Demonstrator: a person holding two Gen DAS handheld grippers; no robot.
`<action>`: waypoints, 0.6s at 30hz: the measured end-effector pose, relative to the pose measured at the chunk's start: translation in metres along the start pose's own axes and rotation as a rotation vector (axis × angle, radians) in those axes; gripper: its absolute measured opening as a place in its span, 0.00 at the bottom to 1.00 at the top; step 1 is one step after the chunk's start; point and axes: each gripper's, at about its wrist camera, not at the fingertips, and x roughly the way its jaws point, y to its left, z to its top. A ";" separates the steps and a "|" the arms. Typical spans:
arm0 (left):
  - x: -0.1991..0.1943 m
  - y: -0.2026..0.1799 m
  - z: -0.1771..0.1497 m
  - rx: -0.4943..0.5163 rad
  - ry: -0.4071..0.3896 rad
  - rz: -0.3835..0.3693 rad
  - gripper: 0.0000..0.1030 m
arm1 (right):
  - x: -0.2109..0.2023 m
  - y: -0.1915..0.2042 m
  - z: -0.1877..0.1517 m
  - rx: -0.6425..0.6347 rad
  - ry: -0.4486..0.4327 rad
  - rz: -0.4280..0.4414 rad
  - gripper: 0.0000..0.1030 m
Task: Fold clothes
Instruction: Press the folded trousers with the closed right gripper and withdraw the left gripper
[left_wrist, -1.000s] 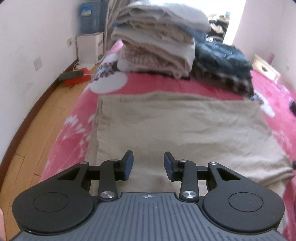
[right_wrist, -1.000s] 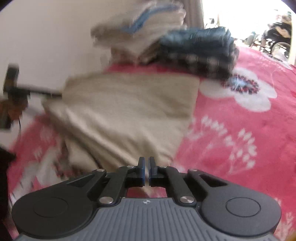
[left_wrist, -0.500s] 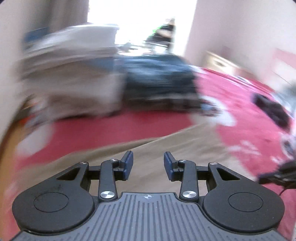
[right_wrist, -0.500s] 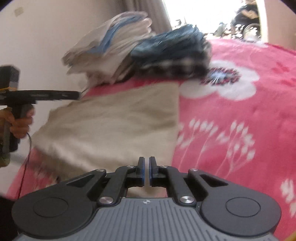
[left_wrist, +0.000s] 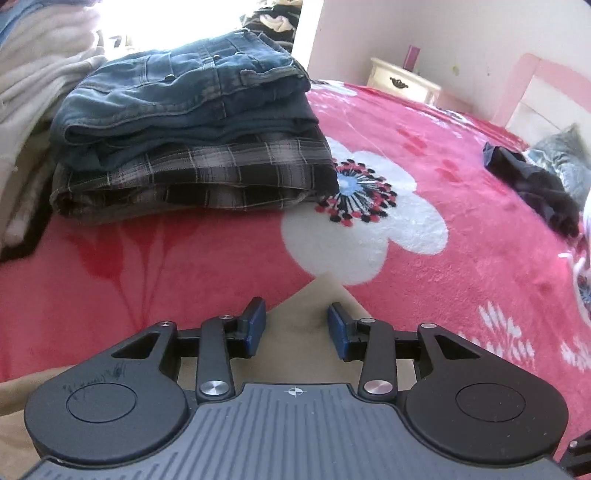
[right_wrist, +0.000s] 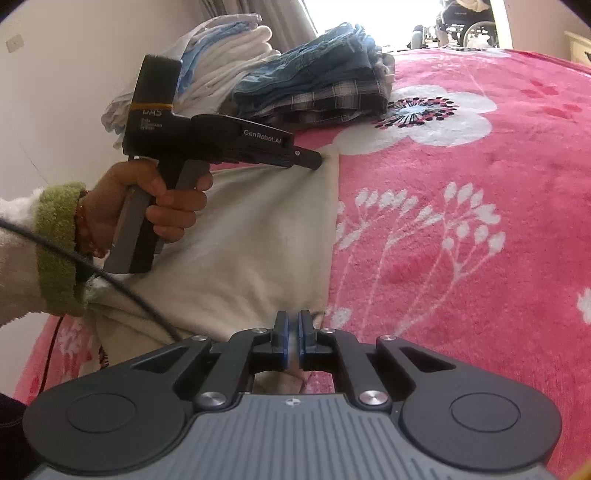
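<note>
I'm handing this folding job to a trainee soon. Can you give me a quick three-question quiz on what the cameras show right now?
1. True or false: the right tool is shut on the near corner of the beige cloth.
2. Multiple choice: the left tool is (A) open with the cloth's far corner between its fingers, (B) shut on the jeans, (C) out of view.
3. Fill in: on the pink floral blanket, the folded jeans lie on top of a folded ____ garment.

Key: 1 true; 2 A; 3 plaid.
</note>
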 end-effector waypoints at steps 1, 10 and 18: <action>-0.001 -0.001 0.001 0.003 -0.001 0.003 0.37 | -0.002 -0.001 -0.002 0.003 -0.004 0.004 0.05; -0.034 0.002 0.016 -0.053 -0.055 0.038 0.37 | -0.039 -0.009 -0.006 0.024 -0.068 -0.034 0.10; -0.139 -0.006 -0.005 -0.009 -0.146 -0.068 0.38 | -0.042 0.005 0.035 -0.049 -0.140 0.021 0.10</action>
